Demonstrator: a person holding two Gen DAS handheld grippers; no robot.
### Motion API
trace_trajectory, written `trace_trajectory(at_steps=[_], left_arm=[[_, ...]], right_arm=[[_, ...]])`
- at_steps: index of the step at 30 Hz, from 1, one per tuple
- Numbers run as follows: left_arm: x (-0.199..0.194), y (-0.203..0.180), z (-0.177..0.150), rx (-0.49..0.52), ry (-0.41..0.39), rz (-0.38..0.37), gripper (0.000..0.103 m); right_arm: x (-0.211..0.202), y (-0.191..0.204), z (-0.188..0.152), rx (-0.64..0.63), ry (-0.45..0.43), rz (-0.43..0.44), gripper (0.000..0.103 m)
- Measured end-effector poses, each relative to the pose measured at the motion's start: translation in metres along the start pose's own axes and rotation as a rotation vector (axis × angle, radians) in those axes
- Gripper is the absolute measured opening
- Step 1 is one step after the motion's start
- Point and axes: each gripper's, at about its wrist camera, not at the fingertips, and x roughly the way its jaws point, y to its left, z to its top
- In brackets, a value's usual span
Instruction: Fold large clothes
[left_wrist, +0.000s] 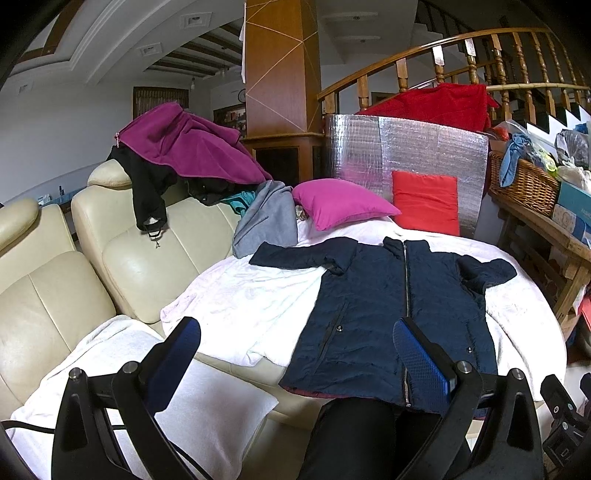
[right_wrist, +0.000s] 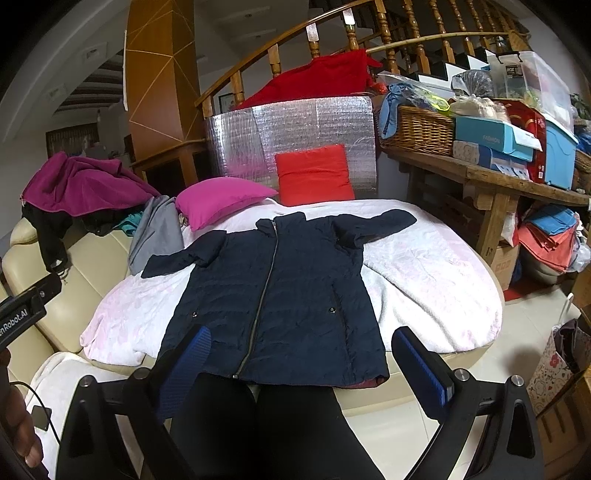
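A navy quilted jacket (left_wrist: 391, 310) lies flat and zipped on a round surface under a white blanket (left_wrist: 251, 302), sleeves spread to both sides, hem toward me. It also shows in the right wrist view (right_wrist: 280, 306), on the same blanket (right_wrist: 436, 273). My left gripper (left_wrist: 295, 347) is open and empty, held above the hem's left part. My right gripper (right_wrist: 301, 354) is open and empty, held just before the hem. Neither touches the jacket.
A cream leather sofa (left_wrist: 122, 266) with a purple garment (left_wrist: 188, 147) stands left. A pink cushion (left_wrist: 340, 203), red cushion (left_wrist: 424, 203) and grey garment (left_wrist: 269, 218) lie behind the jacket. A cluttered wooden table (right_wrist: 517, 181) with a wicker basket (right_wrist: 421, 129) stands right.
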Motion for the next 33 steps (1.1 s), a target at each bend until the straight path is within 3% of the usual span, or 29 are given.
trace_trajectory(at_steps=[24,29,33], left_arm=[[0.036,-0.01,0.009,0.001,0.05,0.024,0.103],[0.081,-0.029,0.029,0.014,0.105,-0.01,0.103],[0.152,-0.057,0.05,0.038,0.181,0.001,0.103]], right_arm=[[0.03,-0.015,0.011,0.007,0.056,-0.007,0.1],[0.054,-0.047,0.037,0.072,0.073,0.003,0.1],[0.09,-0.088,0.071,0.166,0.097,0.055,0.1]])
